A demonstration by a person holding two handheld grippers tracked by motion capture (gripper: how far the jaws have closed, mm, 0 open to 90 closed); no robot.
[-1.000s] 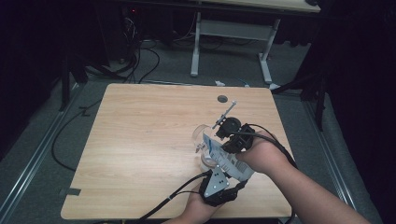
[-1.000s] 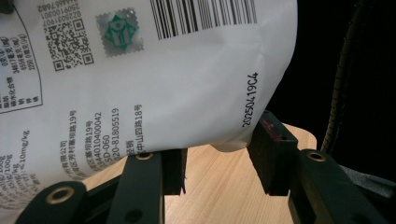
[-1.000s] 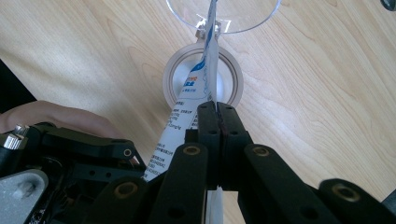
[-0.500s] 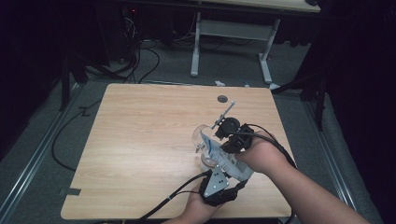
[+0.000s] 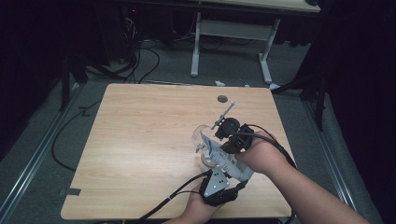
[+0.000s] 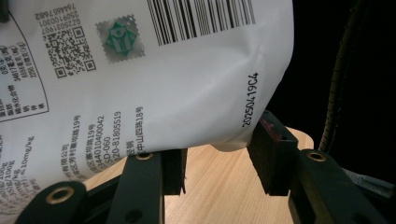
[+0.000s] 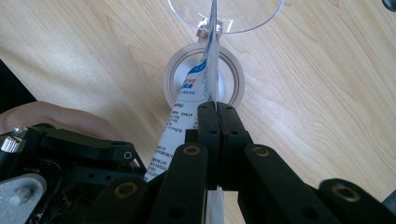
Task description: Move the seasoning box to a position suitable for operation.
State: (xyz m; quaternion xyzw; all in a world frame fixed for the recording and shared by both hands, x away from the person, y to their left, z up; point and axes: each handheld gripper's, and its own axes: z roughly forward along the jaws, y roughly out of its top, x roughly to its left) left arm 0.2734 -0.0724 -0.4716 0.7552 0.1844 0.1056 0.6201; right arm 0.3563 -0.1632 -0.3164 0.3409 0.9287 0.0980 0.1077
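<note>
Two hands working grippers over wooden worktop [image 5: 140, 154]: left gripper [image 5: 219, 179] & right gripper [image 5: 229, 133] meeting at white printed pouch [image 5: 217, 154], beside clear glass vessel [image 5: 201, 137], near worktop's right front.

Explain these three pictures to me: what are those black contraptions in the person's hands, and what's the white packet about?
A person works at a wooden table with a hand-held two-jaw gripper in each hand. One picture comes from a camera above the table; the other two come from cameras riding on the grippers, looking along their black jaws. The right gripper is shut on the edge of a white printed pouch, pinching it flat. The left gripper holds the pouch's bulging lower part between its jaws. On the table below stands a clear glass, with a round lid beside it. Farther off lies a small dark disc.
</note>
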